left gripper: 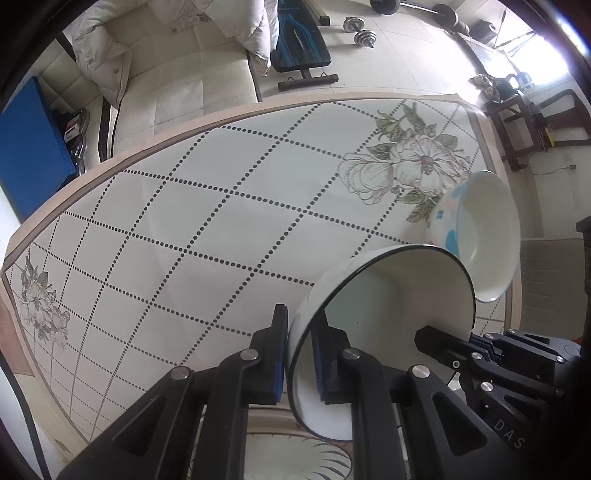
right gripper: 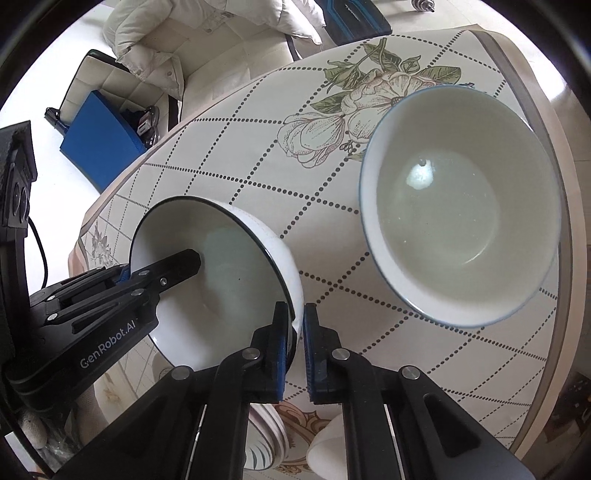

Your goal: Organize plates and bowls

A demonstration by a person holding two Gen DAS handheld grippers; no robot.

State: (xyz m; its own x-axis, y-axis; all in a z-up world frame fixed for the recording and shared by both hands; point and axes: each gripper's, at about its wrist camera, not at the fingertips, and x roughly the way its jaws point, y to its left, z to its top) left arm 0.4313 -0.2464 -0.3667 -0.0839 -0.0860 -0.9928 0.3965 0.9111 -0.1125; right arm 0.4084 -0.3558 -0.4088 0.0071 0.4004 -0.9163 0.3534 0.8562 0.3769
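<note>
Bowl w/ black rim (left gripper: pixel 388 295) (right gripper: pixel 236 280): white inside and out, tilted, held by both grippers at once, above the table (left gripper: pixel 207 221) (right gripper: pixel 424 325).

L gripper (left gripper: pixel 299 354) (right gripper: pixel 195 258): jaws narrow, blue pads clamped on the bowl wall, one pad outside, one inside. In the R wrist view its black finger reaches into the bowl's inside from the left; body reads "GenRobot.AI".

R gripper (right gripper: pixel 295 347) (left gripper: pixel 424 336): jaws narrow, pads pinch the rim on the side opposite the L grip. Black rim edge runs into the slot between the pads. In the L wrist view its finger tip pokes over the far rim into the bowl.

Second bowl (left gripper: pixel 484 236) (right gripper: pixel 461 206): white inside, thin blue rim, blue blotches on the outside. Sits near the table's edge beside the printed flower (left gripper: pixel 410 166) (right gripper: pixel 351 118). Apart from the held bowl in the R wrist view; overlap in the L wrist view looks like perspective only.

Table cover: pale, dotted diamond grid, flower prints at two corners.

Below the grippers: patterned plate edge (right gripper: pixel 269 435) and a small white rounded item (right gripper: pixel 328 454), mostly hidden by the fingers, can't ID further.

Bkgd: cream sofa (left gripper: pixel 177 66) w/ pale jacket (left gripper: pixel 103 55), blue box (left gripper: pixel 33 147), weight bench (left gripper: pixel 299 40), dumbbell (left gripper: pixel 360 31) on the tile floor.
</note>
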